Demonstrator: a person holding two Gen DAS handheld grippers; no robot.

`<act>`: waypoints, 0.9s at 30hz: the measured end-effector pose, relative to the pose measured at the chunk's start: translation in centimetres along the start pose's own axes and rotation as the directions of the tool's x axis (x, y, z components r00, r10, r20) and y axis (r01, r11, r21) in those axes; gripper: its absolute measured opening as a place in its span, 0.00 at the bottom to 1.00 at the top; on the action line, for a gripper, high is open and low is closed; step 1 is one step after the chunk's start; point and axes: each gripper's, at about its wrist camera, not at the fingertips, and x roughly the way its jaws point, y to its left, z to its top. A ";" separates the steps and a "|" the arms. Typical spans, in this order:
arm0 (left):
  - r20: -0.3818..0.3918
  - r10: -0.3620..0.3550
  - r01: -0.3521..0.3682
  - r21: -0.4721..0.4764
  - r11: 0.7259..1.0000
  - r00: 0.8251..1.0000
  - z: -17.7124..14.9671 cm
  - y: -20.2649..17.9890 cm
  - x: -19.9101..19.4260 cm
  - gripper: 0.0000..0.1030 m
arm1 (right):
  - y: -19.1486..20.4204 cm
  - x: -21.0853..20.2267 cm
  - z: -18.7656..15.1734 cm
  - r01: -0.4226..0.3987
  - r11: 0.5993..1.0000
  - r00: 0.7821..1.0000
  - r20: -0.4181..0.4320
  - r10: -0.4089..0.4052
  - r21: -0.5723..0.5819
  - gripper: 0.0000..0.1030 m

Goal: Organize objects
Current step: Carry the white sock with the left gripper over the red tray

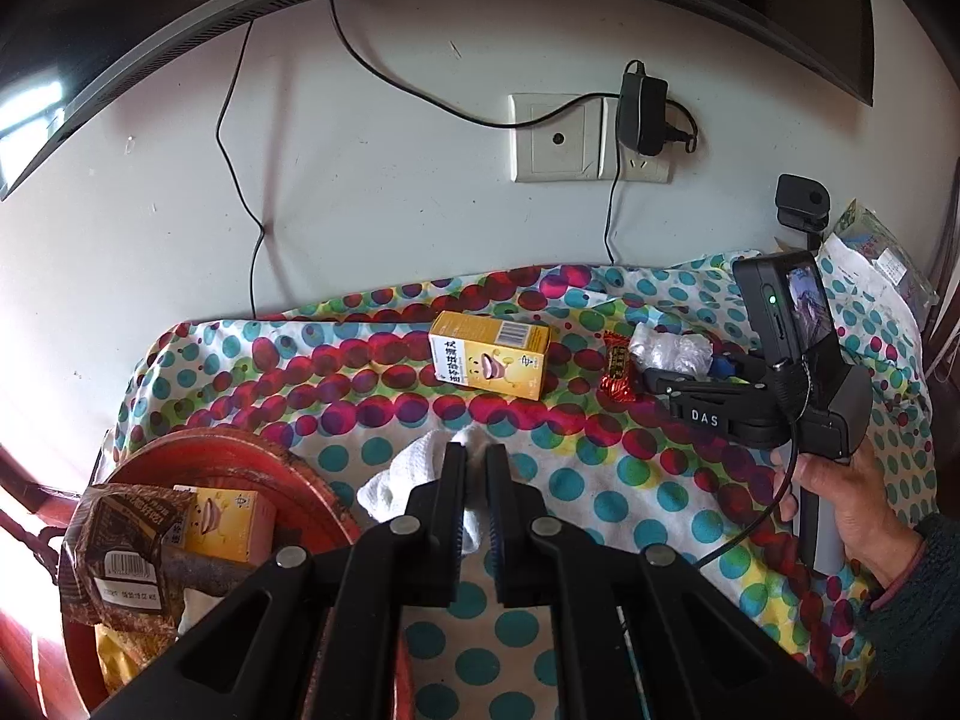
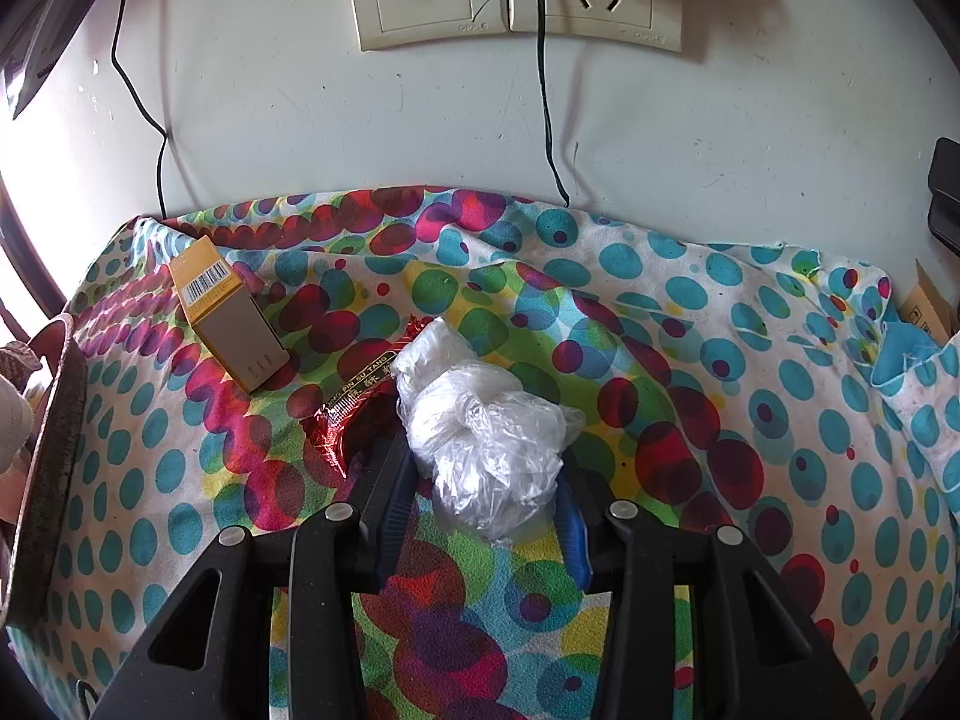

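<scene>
Red tray (image 1: 240, 468) at our left holds a yellow box (image 1: 225, 522) and a brown packet (image 1: 114, 552). Our left gripper (image 1: 475, 480) pinches a white cloth (image 1: 414, 480) — our right gripper (image 2: 486, 480) clamps a clear plastic bag (image 2: 486, 420) on the dotted cover (image 2: 750, 360).

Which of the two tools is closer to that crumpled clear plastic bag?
The right tool: the plastic bag sits between its fingers on the dotted cloth. The left tool is farther off, clamped on a white cloth near the red tray.
</scene>
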 end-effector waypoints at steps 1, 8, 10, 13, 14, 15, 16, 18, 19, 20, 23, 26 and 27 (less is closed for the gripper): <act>0.007 0.007 -0.007 -0.012 1.000 1.000 -0.3 0.4 -0.4 0.06 | 0.0 0.0 0.0 0.000 1.000 1.000 0.000 0.000 0.000 0.39; 0.005 0.044 -0.044 -0.082 0.996 0.999 -1.8 3.7 -2.0 0.06 | -0.1 0.0 0.0 -0.003 1.000 1.000 0.000 0.003 0.000 0.40; 0.006 0.056 -0.055 -0.095 0.994 0.998 -2.0 4.6 -2.6 0.06 | 0.1 0.0 0.0 0.003 1.000 1.000 0.000 -0.003 -0.005 0.40; 0.012 0.064 -0.062 -0.127 0.990 0.998 -2.2 6.0 -3.4 0.06 | 0.4 0.1 0.0 0.021 1.000 1.000 -0.003 -0.021 -0.019 0.40; 0.014 0.074 -0.071 -0.138 0.988 0.997 -2.3 6.5 -3.7 0.06 | 0.5 0.1 0.0 0.028 0.999 1.000 -0.004 -0.028 -0.024 0.40; 0.013 0.078 -0.075 -0.147 0.986 0.997 -2.4 7.0 -3.9 0.06 | 0.6 0.1 0.0 0.033 0.999 0.999 -0.004 -0.033 -0.028 0.40; 0.010 0.081 -0.078 -0.156 0.985 0.997 -2.6 7.5 -4.2 0.06 | 0.7 0.2 0.0 0.037 0.999 0.999 -0.005 -0.037 -0.031 0.40; 0.009 0.092 -0.089 -0.176 0.980 0.996 -2.9 8.4 -4.6 0.06 | 0.8 0.2 -0.1 0.044 0.998 0.999 -0.006 -0.044 -0.037 0.40; 0.007 0.096 -0.093 -0.182 0.979 0.995 -3.1 8.8 -4.8 0.06 | 0.8 0.2 -0.1 0.046 0.998 0.999 -0.006 -0.047 -0.039 0.40; 0.004 0.103 -0.100 -0.191 0.976 0.995 -3.2 9.2 -4.9 0.06 | 0.8 0.2 -0.1 0.048 0.998 0.999 -0.006 -0.048 -0.040 0.40; -0.006 0.116 -0.114 -0.210 0.971 0.993 -3.8 10.3 -5.2 0.06 | 0.9 0.2 -0.1 0.049 0.998 0.999 -0.006 -0.049 -0.041 0.40; -0.015 0.132 -0.131 -0.224 0.966 0.991 -4.3 11.3 -5.4 0.06 | 0.9 0.2 -0.1 0.052 0.998 0.999 -0.006 -0.052 -0.043 0.40; -0.017 0.135 -0.135 -0.230 0.964 0.991 -4.4 11.6 -5.4 0.06 | 0.9 0.2 -0.1 0.052 0.998 0.999 -0.006 -0.052 -0.044 0.40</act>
